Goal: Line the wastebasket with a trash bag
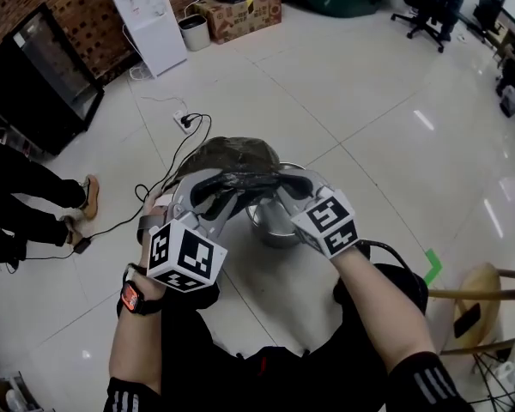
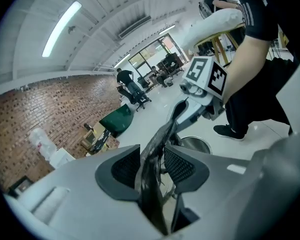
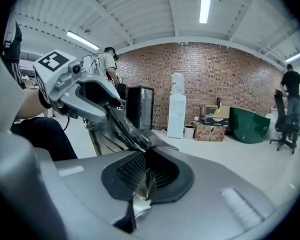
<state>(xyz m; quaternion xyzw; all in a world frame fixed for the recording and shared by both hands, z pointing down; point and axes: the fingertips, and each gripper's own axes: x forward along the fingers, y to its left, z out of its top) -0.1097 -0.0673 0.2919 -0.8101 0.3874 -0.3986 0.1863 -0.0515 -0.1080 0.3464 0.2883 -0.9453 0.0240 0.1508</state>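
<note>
Left gripper (image 1: 213, 185), at 9 o'clock, has its jaws slightly parted around a strand of the trash bag (image 1: 233, 154). At 3 o'clock the right gripper (image 1: 285, 178) pinches the bag's edge. The dark film stretches between them and billows toward 12 o'clock. The metal wastebasket (image 1: 273, 228) stands below the film, at 6 o'clock.

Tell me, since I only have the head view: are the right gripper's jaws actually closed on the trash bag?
Observer: Yes. In the right gripper view, the right gripper has its jaws shut, with a fold of the trash bag pinched between the pads.
Operator: And the left one?
Observer: In the left gripper view, the left gripper has its jaws apart. A twisted strand of the bag runs between them, with a gap showing beside it.
</note>
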